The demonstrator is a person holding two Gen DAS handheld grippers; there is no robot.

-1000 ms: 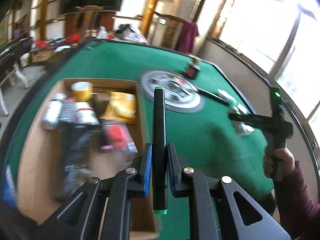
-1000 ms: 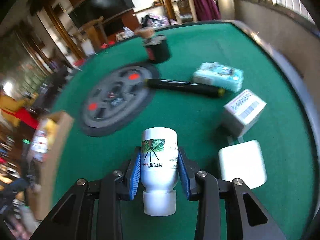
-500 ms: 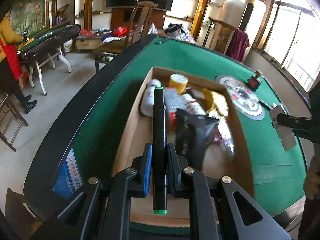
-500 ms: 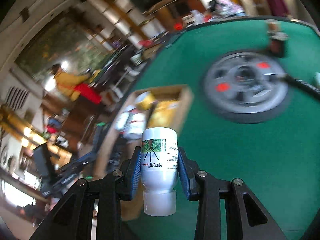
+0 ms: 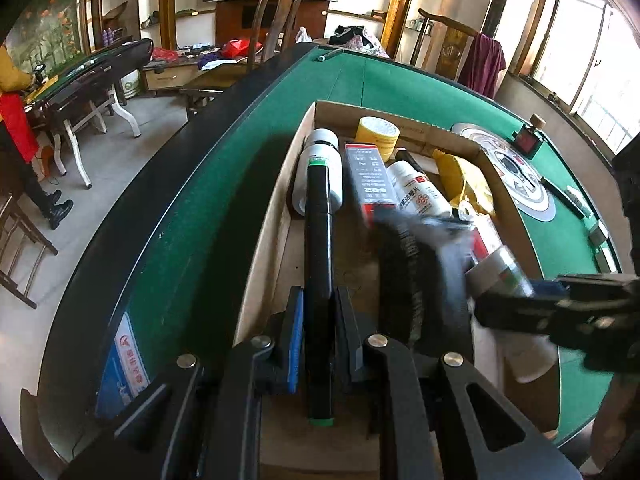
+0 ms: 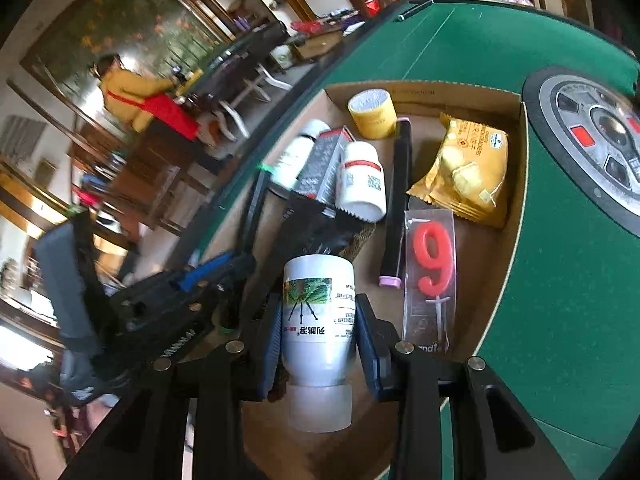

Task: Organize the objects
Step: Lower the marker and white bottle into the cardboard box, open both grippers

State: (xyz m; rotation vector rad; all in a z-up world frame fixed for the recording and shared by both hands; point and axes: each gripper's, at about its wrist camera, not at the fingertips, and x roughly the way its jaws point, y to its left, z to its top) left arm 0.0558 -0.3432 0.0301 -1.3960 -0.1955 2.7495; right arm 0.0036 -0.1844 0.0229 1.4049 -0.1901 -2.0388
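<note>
My left hand-held gripper (image 5: 318,332) was clamped on a black marker (image 5: 319,280), and my right hand-held gripper (image 6: 318,344) was clamped on a white bottle (image 6: 319,320). Both hung over the near end of the cardboard box (image 6: 516,208), which sat on the green bench (image 6: 560,280) near its left edge.

The marker's long axis ran straight ahead along my left fingers, parallel to the box's left wall, with its green-tipped end over a white bottle lying at the far left of the box. Bare cardboard floor lay directly beneath it, beside that wall. I judged the drop to be straight down, keeping that line.

My right one held its bottle lengthwise too, cap toward me, over the floor just short of the black pouch (image 6: 320,228) and left of the "9" candle (image 6: 430,276). The two grippers were close together, so I judged they might collide.
</note>
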